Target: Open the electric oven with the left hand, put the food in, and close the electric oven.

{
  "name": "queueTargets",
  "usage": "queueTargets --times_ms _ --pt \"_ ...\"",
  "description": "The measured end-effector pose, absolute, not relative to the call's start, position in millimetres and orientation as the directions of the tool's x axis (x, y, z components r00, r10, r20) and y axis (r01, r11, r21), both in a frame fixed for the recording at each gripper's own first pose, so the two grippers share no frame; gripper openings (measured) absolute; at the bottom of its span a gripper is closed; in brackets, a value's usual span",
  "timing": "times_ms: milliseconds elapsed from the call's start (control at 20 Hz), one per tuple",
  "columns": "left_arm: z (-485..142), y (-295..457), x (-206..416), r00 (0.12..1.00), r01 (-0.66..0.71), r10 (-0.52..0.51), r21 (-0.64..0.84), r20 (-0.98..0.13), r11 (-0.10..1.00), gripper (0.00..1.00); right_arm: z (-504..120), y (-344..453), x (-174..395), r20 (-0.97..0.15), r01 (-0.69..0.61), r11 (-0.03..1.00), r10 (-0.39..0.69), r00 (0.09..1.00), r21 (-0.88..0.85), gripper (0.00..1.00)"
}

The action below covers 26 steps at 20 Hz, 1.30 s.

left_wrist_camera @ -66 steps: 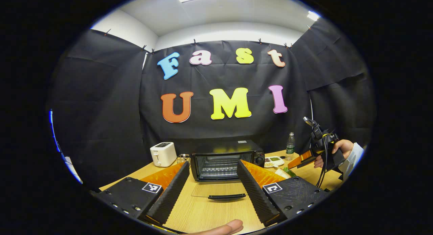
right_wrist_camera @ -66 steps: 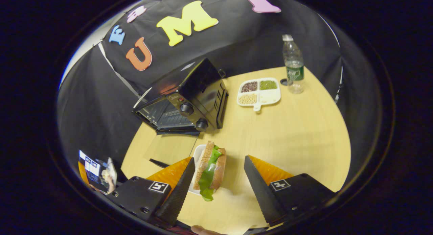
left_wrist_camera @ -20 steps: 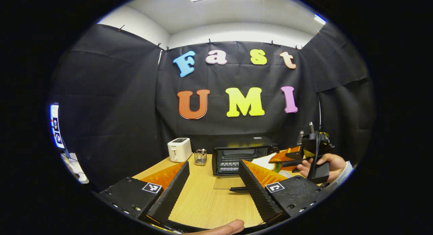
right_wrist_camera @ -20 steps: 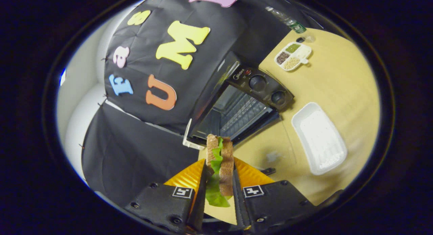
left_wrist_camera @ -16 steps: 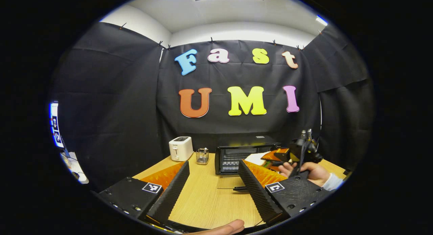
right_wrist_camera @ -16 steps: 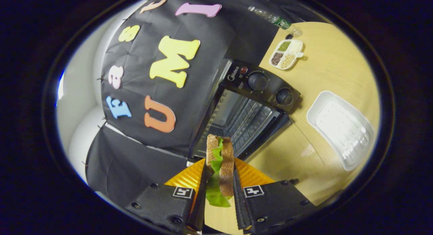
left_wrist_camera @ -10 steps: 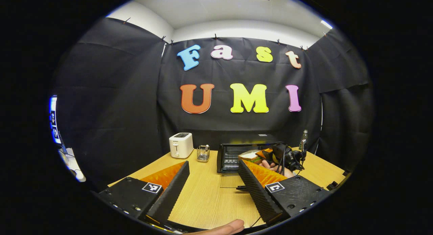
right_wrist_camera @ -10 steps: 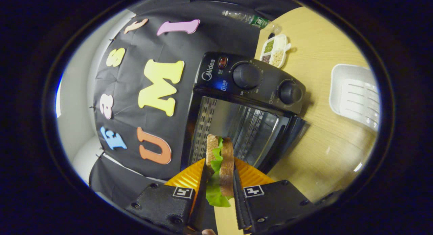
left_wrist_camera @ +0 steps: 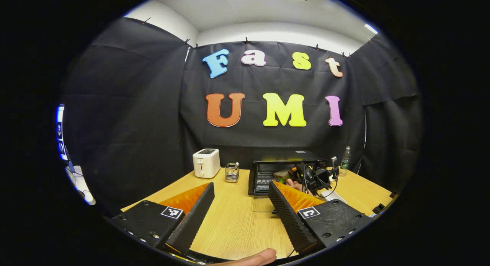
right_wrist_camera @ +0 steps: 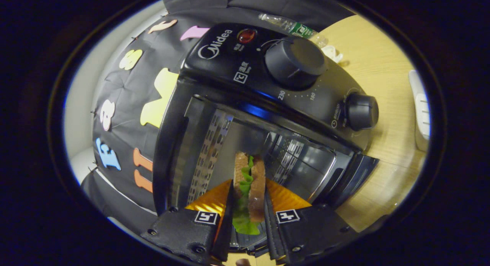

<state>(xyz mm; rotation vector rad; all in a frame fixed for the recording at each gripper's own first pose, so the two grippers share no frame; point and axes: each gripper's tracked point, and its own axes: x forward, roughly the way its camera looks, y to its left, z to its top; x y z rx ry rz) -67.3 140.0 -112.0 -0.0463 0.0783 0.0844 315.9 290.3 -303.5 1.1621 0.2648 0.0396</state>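
Note:
The black electric oven (left_wrist_camera: pixel 285 159) stands at the back of the wooden table with its glass door (left_wrist_camera: pixel 263 204) folded down flat. My left gripper (left_wrist_camera: pixel 241 186) hovers open and holds nothing, well in front of the oven. My right gripper (right_wrist_camera: pixel 248 183) is shut on a brown-bread sandwich (right_wrist_camera: pixel 249 174) with green lettuce, held on edge. The sandwich sits in the oven's mouth (right_wrist_camera: pixel 229 143), just over the wire rack (right_wrist_camera: pixel 291 155). In the left gripper view the right gripper (left_wrist_camera: pixel 302 176) and the hand holding it reach into the oven opening.
A white toaster (left_wrist_camera: pixel 206 162) and a small wire holder (left_wrist_camera: pixel 230 172) stand left of the oven. A water bottle (left_wrist_camera: pixel 345 160) stands to its right. A white tray (right_wrist_camera: pixel 419 109) lies right of the oven. Two knobs (right_wrist_camera: pixel 294 61) sit on the oven's control panel.
The right gripper has carried the sandwich forward from in front of the oven into its open mouth. The left gripper has drawn back a little and stayed open.

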Motion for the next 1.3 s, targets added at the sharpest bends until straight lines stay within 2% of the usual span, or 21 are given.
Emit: queueTargets --times_ms 200,350,450,550,600,700,750,950,1000,1050,1150,1200,1250,1300 --pt "-116 137 -65 0.993 -0.079 0.075 -0.037 -0.095 0.996 0.93 -308 293 318 -0.206 0.101 0.467 0.180 0.962 0.878 0.43" --pt "-116 137 -65 0.993 -0.077 0.073 -0.037 -0.094 0.996 0.93 -307 293 318 -0.219 0.092 0.539 0.177 0.959 0.837 0.43" --pt "-118 136 -64 0.993 -0.073 0.069 -0.037 -0.096 0.997 0.93 -307 298 319 -0.243 0.082 0.603 0.191 0.951 0.794 0.50" --pt "-117 135 -62 0.993 -0.071 0.068 -0.036 -0.092 0.997 0.93 -300 306 318 -0.243 0.039 0.682 0.207 0.948 0.730 0.72" --pt "-117 134 -64 0.994 -0.070 0.067 -0.030 -0.091 0.997 0.93 -299 307 317 -0.260 0.030 0.727 0.207 0.943 0.686 0.87" --pt "-118 136 -65 0.993 -0.074 0.073 -0.016 -0.093 0.997 0.93 -302 312 317 -0.275 -0.001 0.800 0.208 0.939 0.600 1.00" --pt "-120 137 -62 0.993 -0.075 0.073 -0.013 -0.094 0.997 0.93 -307 314 316 -0.296 -0.008 0.837 0.202 0.933 0.546 0.94" --pt "-125 140 -62 0.991 -0.082 0.079 -0.025 -0.109 0.996 0.93 -320 322 314 -0.359 -0.053 0.896 0.229 0.905 0.440 0.95" --pt "-127 142 -62 0.990 -0.088 0.084 -0.028 -0.116 0.996 0.84 -320 323 314 -0.370 -0.059 0.907 0.229 0.901 0.417 1.00" --pt "-129 144 -61 0.989 -0.093 0.088 -0.031 -0.120 0.995 0.94 -321 324 313 -0.384 -0.066 0.921 0.224 0.896 0.385 1.00" --pt "-131 148 -61 0.987 -0.101 0.096 -0.035 -0.125 0.994 0.93 -326 325 313 -0.424 -0.081 0.947 0.215 0.880 0.312 1.00" --pt "-132 147 -62 0.987 -0.102 0.096 -0.037 -0.128 0.994 0.93 -327 325 312 -0.441 -0.093 0.956 0.213 0.872 0.277 0.95" --pt "-133 147 -62 0.987 -0.102 0.096 -0.039 -0.129 0.994 0.93 -330 324 310 -0.466 -0.102 0.968 0.200 0.862 0.227 0.95" --pt "-133 147 -62 0.987 -0.102 0.096 -0.041 -0.132 0.994 0.93 -334 322 308 -0.494 -0.116 0.977 0.190 0.848 0.176 1.00"
